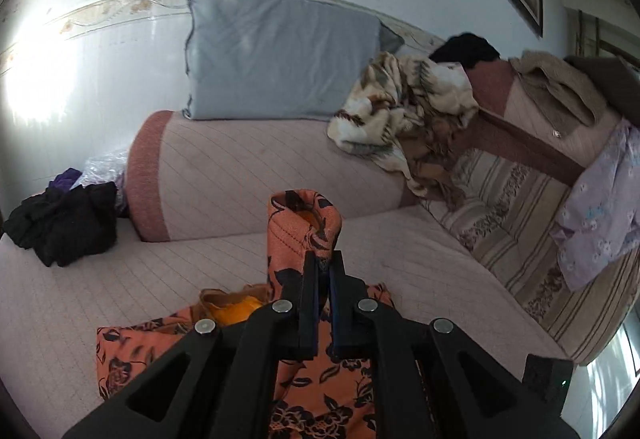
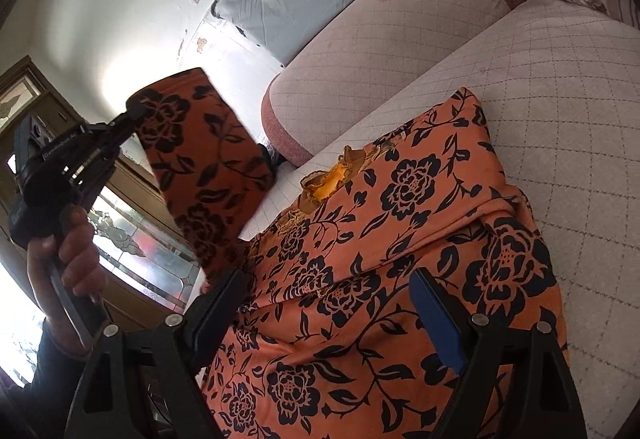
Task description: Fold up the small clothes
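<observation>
An orange garment with black flowers [image 2: 400, 239] lies spread on the pink quilted bed [image 2: 560, 99], its yellow-lined neck opening [image 2: 332, 179] facing up. My left gripper [image 1: 323, 259] is shut on one sleeve [image 1: 304, 223] and holds it up off the bed. In the right wrist view that left gripper [image 2: 134, 115] is at the left in a person's hand [image 2: 72, 251], with the lifted sleeve [image 2: 200, 159] hanging from it. My right gripper [image 2: 328, 291] stands open just over the garment's body, with one finger [image 2: 436, 315] on each side and nothing pinched.
A grey pillow [image 1: 276, 55] leans on the wall above a pink bolster [image 1: 248, 175]. A cream and brown blanket [image 1: 400, 111] and a lilac cloth [image 1: 600, 215] lie at the right. Black clothes [image 1: 64, 223] are piled at the left. A glass-door cabinet [image 2: 140, 239] stands beside the bed.
</observation>
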Action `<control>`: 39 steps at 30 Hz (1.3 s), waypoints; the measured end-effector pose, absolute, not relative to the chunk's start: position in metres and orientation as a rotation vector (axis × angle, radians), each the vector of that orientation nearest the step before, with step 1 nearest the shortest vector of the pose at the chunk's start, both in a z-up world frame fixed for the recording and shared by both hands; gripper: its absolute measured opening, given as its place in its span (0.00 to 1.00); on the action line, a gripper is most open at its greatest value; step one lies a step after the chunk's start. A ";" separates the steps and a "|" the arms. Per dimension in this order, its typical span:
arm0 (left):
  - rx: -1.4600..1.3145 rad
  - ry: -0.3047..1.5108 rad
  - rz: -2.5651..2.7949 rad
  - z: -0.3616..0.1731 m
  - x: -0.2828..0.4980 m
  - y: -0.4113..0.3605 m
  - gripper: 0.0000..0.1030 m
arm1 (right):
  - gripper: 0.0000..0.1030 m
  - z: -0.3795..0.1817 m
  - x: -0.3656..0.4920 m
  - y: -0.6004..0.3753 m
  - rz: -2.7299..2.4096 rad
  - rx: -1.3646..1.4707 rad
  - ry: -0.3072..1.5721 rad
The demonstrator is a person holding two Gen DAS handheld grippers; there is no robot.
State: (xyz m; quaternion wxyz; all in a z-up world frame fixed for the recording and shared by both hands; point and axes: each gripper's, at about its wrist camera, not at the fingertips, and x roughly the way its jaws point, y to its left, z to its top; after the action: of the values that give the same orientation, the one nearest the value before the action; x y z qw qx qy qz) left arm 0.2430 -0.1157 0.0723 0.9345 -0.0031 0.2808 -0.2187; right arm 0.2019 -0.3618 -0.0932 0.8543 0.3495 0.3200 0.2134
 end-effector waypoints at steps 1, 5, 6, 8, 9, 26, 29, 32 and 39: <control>0.012 0.619 -0.472 0.057 0.245 -0.125 0.04 | 0.84 -0.094 0.202 -0.364 0.444 0.748 0.673; 0.058 0.889 -0.462 -0.011 0.257 -0.129 0.48 | 0.84 -0.100 0.205 -0.372 0.420 0.797 0.683; 0.047 0.900 -0.441 -0.019 0.254 -0.115 0.48 | 0.84 -0.100 0.205 -0.374 0.414 0.801 0.683; 0.015 0.869 -0.391 -0.022 0.245 -0.079 0.51 | 0.84 -0.100 0.205 -0.375 0.409 0.802 0.679; 0.002 0.862 -0.353 -0.022 0.240 -0.058 0.53 | 0.84 -0.100 0.206 -0.375 0.408 0.800 0.679; -0.337 0.898 0.093 -0.114 0.212 0.135 0.63 | 0.84 -0.050 0.308 -0.243 0.167 0.306 1.043; -0.340 0.914 0.091 -0.116 0.213 0.134 0.63 | 0.84 -0.060 0.342 -0.210 0.055 0.187 1.124; -0.358 0.919 0.070 -0.113 0.212 0.132 0.63 | 0.84 -0.087 0.366 -0.192 -0.130 -0.038 1.191; -0.360 0.941 0.017 -0.111 0.213 0.124 0.63 | 0.29 -0.099 0.361 -0.227 -0.263 -0.008 1.254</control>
State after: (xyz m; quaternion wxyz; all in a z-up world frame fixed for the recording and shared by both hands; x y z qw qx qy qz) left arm 0.2132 0.1236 -0.1106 0.8757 -0.1724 0.4510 0.0082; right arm 0.3613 -0.2274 -0.0989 0.8017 -0.0038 0.5850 -0.1226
